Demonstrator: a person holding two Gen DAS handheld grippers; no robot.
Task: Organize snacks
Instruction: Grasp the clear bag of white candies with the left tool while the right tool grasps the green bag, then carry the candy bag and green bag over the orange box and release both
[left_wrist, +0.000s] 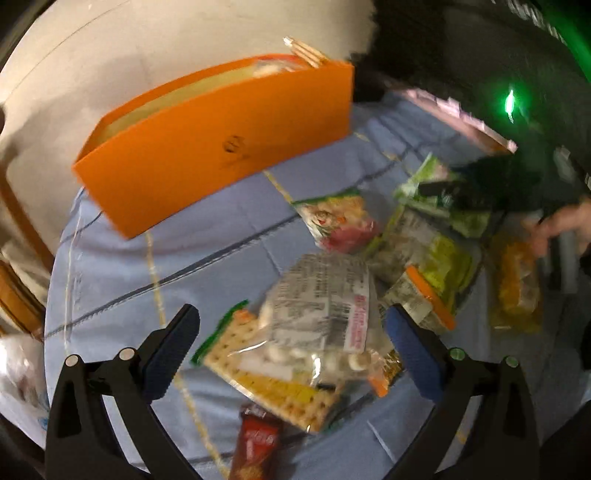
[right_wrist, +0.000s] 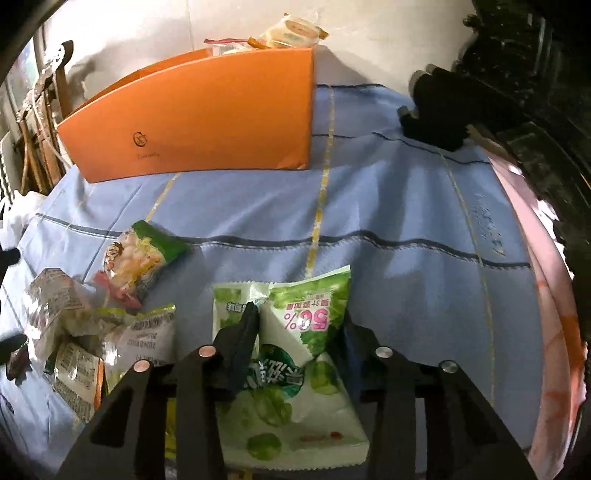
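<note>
My right gripper (right_wrist: 299, 314) is shut on a green and white grape candy bag (right_wrist: 310, 310), which crumples between its fingers just above the blue cloth. The left wrist view shows this same gripper (left_wrist: 472, 188) on the bag (left_wrist: 424, 181) at the right. My left gripper (left_wrist: 291, 332) is open, hanging over a clear bag of white snacks (left_wrist: 317, 314) that lies on a cracker packet (left_wrist: 266, 380); it touches neither. An orange box (right_wrist: 207, 122) stands at the back with snack packets (right_wrist: 291, 33) sticking out of its top.
Loose packets lie on the blue cloth (right_wrist: 388, 206): a green and pink one (right_wrist: 136, 258), yellow-green ones (left_wrist: 436, 258), an orange one (left_wrist: 517, 288), a red-brown one (left_wrist: 255, 439). A black object (right_wrist: 432, 110) sits at the back right. The pink table edge (right_wrist: 535, 258) curves along the right.
</note>
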